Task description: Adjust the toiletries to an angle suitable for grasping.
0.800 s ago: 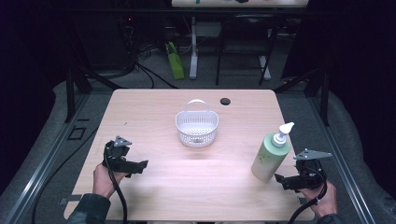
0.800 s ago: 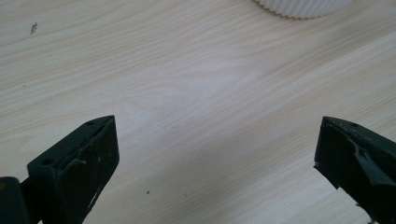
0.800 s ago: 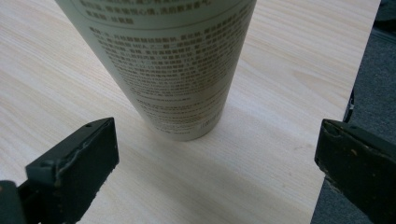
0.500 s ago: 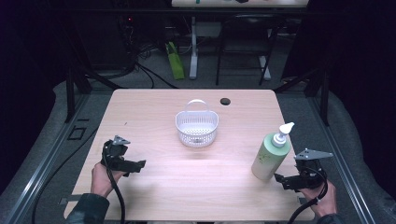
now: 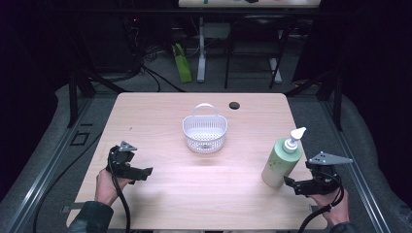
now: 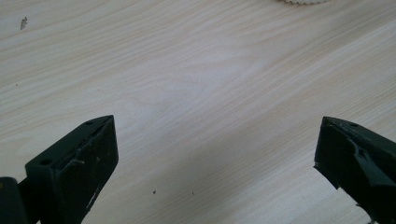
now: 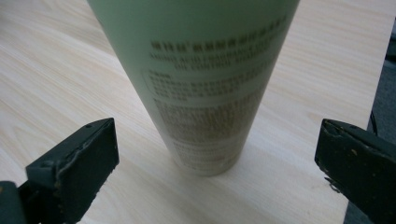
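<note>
Clearly nothing is grasped yet: the pale green plastic pump bottle [image 5: 281, 164] stands upright at four o'clock on the light wooden surface [image 5: 160, 116], just ahead of the right gripper [image 5: 294, 185], whose fingers gape wide and empty.

One green pump bottle [image 5: 282, 162] and one white basket [image 5: 205, 135] stand on the single table [image 5: 160, 111]. One small dark disc [image 5: 234, 105] lies near the far edge. Two grippers, left [image 5: 138, 173] and right [image 5: 291, 186], are at hand.
</note>
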A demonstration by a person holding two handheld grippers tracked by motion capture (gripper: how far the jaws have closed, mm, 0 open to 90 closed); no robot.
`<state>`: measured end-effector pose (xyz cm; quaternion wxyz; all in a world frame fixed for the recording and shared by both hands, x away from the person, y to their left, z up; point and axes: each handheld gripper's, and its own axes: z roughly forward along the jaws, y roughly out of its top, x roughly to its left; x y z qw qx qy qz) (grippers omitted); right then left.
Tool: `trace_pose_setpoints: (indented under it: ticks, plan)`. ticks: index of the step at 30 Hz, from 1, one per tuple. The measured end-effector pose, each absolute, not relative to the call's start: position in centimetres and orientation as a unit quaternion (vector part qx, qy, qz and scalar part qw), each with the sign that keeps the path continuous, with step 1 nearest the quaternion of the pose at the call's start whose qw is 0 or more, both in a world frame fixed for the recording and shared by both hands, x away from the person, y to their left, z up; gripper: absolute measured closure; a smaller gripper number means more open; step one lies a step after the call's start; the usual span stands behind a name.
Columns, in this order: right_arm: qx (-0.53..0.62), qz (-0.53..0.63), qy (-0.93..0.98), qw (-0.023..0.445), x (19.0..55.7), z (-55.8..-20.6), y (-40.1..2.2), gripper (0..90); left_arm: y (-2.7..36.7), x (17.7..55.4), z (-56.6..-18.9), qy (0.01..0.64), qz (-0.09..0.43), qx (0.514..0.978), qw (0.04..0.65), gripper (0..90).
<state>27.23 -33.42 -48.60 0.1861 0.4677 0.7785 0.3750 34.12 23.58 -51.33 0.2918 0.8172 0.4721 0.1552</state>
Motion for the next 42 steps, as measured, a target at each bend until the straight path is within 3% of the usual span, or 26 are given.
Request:
trace_pose_setpoints:
  ticks: [27,42]
  plan:
    - [0.420,0.475,0.733,0.246,29.0,-43.7,-31.3,0.0,23.6,34.2,-51.1,0.474,0.153,0.814,0.300,0.0]
    - [0.418,0.505,0.702,0.280,29.0,-42.4,-31.3,36.3,23.6,34.3,-51.2,0.477,0.149,0.814,0.297,0.0]
